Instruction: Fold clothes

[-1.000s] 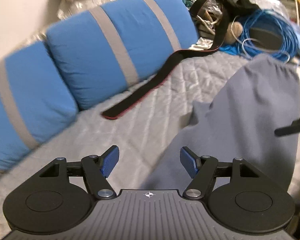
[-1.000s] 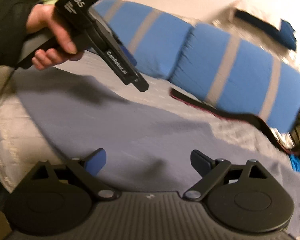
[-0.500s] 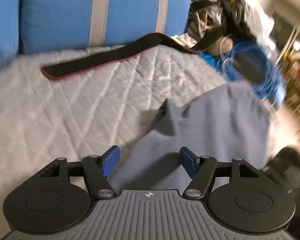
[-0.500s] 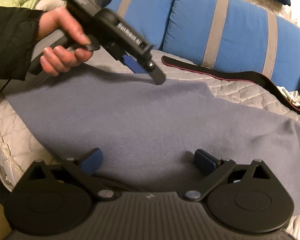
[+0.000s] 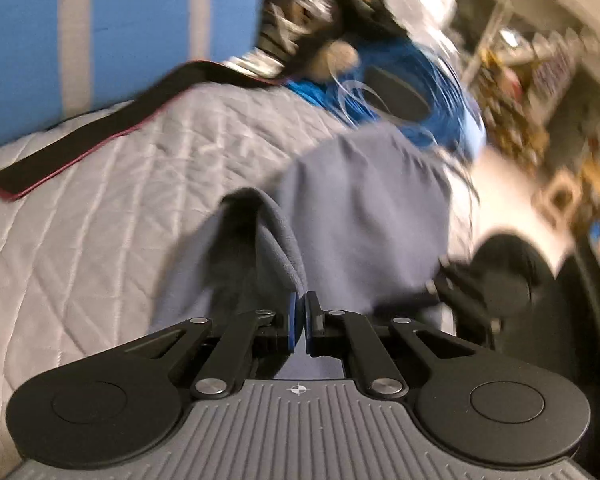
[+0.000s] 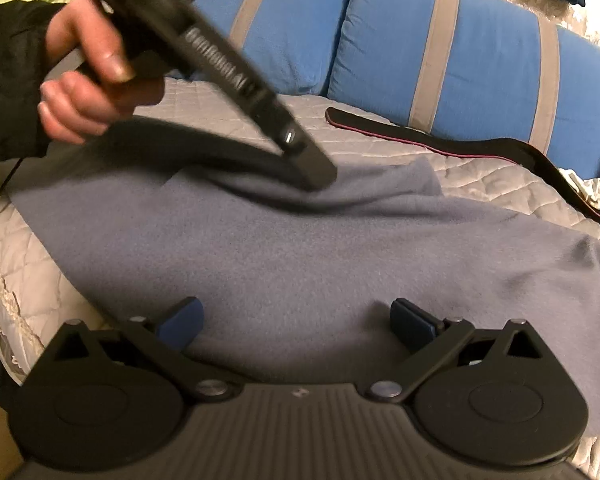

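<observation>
Through the left wrist camera I see my left gripper (image 5: pixel 299 312) with its blue pads pressed together on a raised fold of the grey-blue fleece garment (image 5: pixel 364 208). The cloth rises in a small tent from the pinch and drops away toward the far edge of the bed. The garment lies on a pale quilted bedspread (image 5: pixel 100 208). Beyond it a black strap (image 5: pixel 100 132) with a reddish edge runs across the quilt toward a blue cushion (image 5: pixel 140 28) with grey stripes. A coil of blue cable (image 5: pixel 420 92) sits past the garment's far end, beside a dark heap I cannot make out because of blur. At the right edge a black piece of the other tool shows, blurred.

Through the right wrist camera my right gripper (image 6: pixel 296 320) has its jaws spread wide, hovering over the near part of the garment (image 6: pixel 300 256) and holding nothing. The garment is spread across the bedspread (image 6: pixel 500 176) from left to right. My left hand (image 6: pixel 84 76), in a black sleeve (image 6: pixel 8 80), grips the handle of the left gripper (image 6: pixel 316 172), whose tip meets a lifted ridge of the fleece near the garment's far edge. Behind it lie the strap (image 6: pixel 460 148) and two blue cushions (image 6: pixel 480 48) side by side.
</observation>
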Demonstrator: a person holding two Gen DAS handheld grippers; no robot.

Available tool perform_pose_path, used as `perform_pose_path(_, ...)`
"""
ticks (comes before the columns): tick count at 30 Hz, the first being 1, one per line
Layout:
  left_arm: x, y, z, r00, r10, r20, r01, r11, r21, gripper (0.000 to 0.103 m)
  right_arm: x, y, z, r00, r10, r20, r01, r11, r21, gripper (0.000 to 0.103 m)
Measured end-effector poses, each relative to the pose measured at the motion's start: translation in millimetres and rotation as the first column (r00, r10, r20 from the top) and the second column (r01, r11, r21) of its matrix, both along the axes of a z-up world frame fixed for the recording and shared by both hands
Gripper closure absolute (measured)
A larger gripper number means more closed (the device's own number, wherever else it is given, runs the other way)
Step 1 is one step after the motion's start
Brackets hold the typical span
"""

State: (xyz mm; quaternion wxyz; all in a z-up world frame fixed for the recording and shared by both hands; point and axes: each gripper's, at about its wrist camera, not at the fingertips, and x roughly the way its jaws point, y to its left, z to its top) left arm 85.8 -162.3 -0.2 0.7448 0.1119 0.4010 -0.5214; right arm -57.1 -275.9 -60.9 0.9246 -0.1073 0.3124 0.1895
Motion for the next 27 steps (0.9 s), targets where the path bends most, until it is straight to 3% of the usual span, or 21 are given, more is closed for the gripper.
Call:
perform_pose_path(4, 2, -7, -9, 0.998, 0.055, 0.038, -0.056, 0.998, 0.021, 0.094, 0, 0, 0, 1.0, 0.001, 0.002, -0.001, 1.0, -0.004, 0.0)
perform_pose_path(8, 23, -6, -16, 0.991, 0.122, -0.052, -0.124, 0.991, -0.053, 0.056, 2, 0, 0, 1.0, 0.002, 0.001, -0.002, 1.0, -0.005, 0.0)
perform_pose_path(10, 35, -7, -21, 0.983, 0.142, -0.119, -0.152, 0.985, -0.078, 0.052, 3, -1, 0, 1.0, 0.003, -0.002, -0.003, 1.0, -0.004, 0.0)
perform_pose_path(17, 83, -7, -38, 0.916, 0.218, -0.338, -0.281, 0.948, -0.149, 0.05, 6, -3, 0, 1.0, 0.01, -0.01, -0.01, 1.0, 0.007, 0.0)
perform_pose_path(20, 93, -4, -41, 0.891, 0.232, -0.39, -0.319, 0.932, -0.173, 0.05, 7, -3, 0, 1.0, 0.014, -0.015, -0.014, 1.0, 0.01, 0.0)
perform_pose_path(27, 101, -15, -38, 0.907, 0.227, -0.355, -0.274, 0.958, -0.087, 0.051, 8, -3, -1, 1.0, 0.015, -0.02, -0.015, 1.0, 0.013, 0.0)
